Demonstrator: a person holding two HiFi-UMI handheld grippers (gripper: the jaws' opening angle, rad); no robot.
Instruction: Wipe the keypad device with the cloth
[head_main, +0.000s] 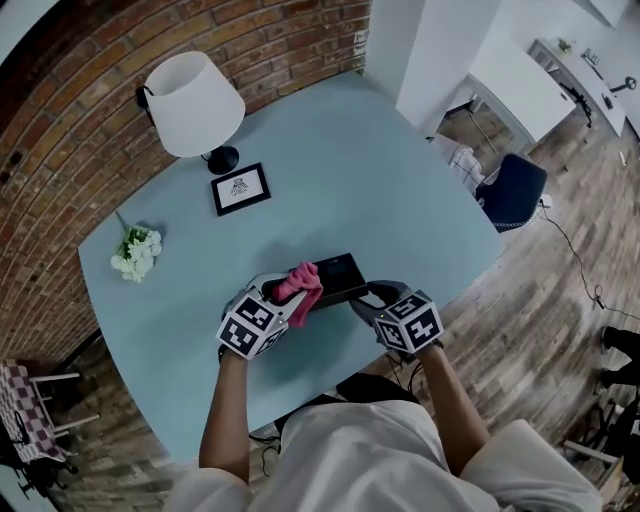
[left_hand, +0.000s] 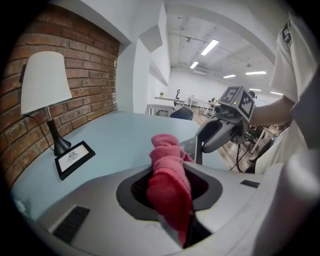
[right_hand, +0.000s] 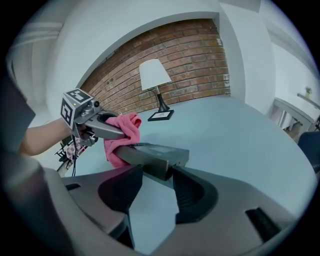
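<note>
As both forearms (head_main: 226, 405) slope downward, left tool (head_main: 281, 299) clamps the cloth (head_main: 304, 279).

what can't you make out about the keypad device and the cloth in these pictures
- Keys on the keypad device: too small and dark in the head view; seen at a shallow angle in the right gripper view.
- Device's left end: covered by the cloth in the head view.
- Jaws of the left gripper: tips buried in the cloth in the left gripper view.
- Print on the framed card: too small in every view.
</note>
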